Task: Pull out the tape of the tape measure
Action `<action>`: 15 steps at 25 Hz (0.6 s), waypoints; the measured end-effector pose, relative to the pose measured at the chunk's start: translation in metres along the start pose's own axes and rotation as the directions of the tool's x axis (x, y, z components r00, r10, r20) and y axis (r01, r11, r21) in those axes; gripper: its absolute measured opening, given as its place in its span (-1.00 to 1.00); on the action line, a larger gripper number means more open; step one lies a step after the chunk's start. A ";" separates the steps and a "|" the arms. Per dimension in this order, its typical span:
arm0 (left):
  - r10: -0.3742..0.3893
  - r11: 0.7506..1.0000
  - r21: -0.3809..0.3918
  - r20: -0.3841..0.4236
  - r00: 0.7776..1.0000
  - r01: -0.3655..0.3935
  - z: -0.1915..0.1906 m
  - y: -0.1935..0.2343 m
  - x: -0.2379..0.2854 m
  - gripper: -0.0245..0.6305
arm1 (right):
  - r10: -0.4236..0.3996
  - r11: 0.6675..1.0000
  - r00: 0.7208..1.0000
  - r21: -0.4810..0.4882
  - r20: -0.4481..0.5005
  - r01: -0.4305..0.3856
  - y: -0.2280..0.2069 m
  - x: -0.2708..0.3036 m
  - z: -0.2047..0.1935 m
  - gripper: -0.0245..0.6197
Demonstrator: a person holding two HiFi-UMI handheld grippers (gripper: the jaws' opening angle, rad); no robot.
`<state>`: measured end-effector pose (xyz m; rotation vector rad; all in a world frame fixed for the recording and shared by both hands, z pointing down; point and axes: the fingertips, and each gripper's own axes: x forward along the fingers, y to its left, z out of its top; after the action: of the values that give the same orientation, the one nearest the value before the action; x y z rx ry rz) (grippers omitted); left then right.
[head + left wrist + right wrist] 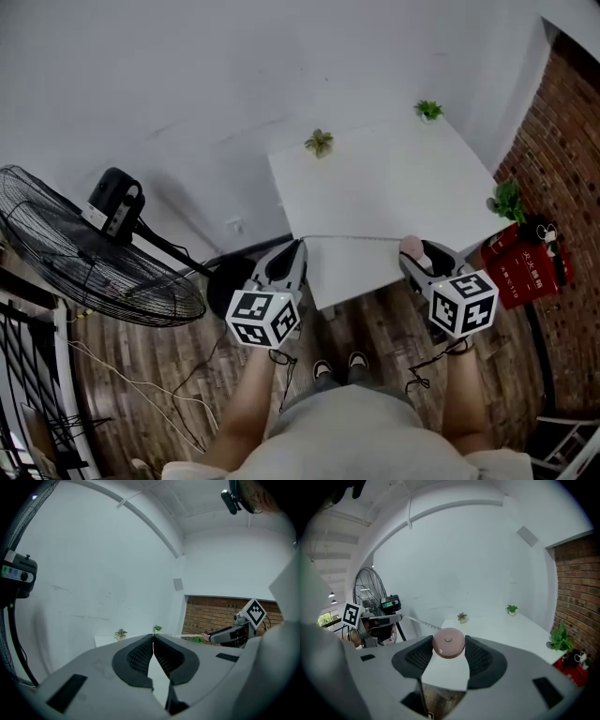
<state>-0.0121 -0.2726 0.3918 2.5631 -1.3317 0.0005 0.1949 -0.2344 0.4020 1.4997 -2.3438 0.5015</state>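
Note:
A round pink tape measure (448, 642) is clamped between the jaws of my right gripper (448, 645), which is shut on it. In the head view the case (410, 247) shows at that gripper's (412, 255) tips, over the white table's near edge. A thin strip of tape (352, 237) runs level from it to my left gripper (299, 249). The left gripper (153, 639) is shut on the tape's end, its pads pressed together. From the right gripper view the tape (417, 620) leads left to the other gripper (377, 620).
The white table (394, 187) carries two small potted plants (319, 142) (428, 110) at its far side. A black standing fan (84, 253) is on the left over the wood floor. Red fire extinguishers (520, 262) and a plant (508, 200) stand by the brick wall on the right.

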 end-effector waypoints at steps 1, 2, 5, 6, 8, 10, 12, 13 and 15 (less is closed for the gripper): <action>0.001 1.000 0.000 -0.004 1.000 -0.001 -0.001 0.000 0.001 -0.88 | 0.000 1.000 1.000 0.002 -0.003 0.000 -0.001 0.001 -0.001 -0.26; 0.003 1.000 0.000 -0.009 1.000 -0.003 -0.003 0.001 0.002 -0.88 | -0.001 1.000 1.000 0.005 -0.006 0.001 -0.002 0.002 -0.003 -0.26; 0.013 1.000 -0.004 -0.039 0.999 -0.013 -0.013 0.003 0.006 -0.88 | -0.002 1.000 1.000 0.018 -0.025 0.003 -0.005 0.008 -0.010 -0.26; 0.016 1.000 -0.007 -0.050 0.999 -0.016 -0.018 0.005 0.007 -0.88 | -0.003 1.000 0.999 0.023 -0.033 0.004 -0.006 0.011 -0.014 -0.26; 0.021 1.000 -0.018 -0.072 0.997 -0.022 -0.026 0.008 0.013 -0.88 | -0.004 0.999 0.999 0.033 -0.047 0.005 -0.010 0.017 -0.020 -0.26; 0.025 0.999 -0.029 -0.096 0.995 -0.028 -0.037 0.010 0.020 -0.88 | -0.007 0.999 0.998 0.046 -0.061 0.010 -0.017 0.023 -0.027 -0.26; 0.034 0.998 -0.039 -0.125 0.992 -0.039 -0.050 0.009 0.028 -0.88 | -0.009 0.998 0.997 0.065 -0.079 0.014 -0.025 0.029 -0.038 -0.26; 0.039 0.998 -0.044 -0.140 0.989 -0.046 -0.058 0.009 0.031 -0.88 | -0.009 0.997 0.996 0.076 -0.088 0.016 -0.029 0.032 -0.044 -0.26; 0.048 0.997 -0.055 -0.172 0.984 -0.058 -0.074 0.010 0.038 -0.88 | -0.008 0.995 0.994 0.096 -0.108 0.018 -0.037 0.039 -0.056 -0.26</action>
<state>0.0104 -0.2919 0.4696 2.4162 -1.3145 0.1829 0.2168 -0.2551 0.4739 1.4903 -2.2552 0.6846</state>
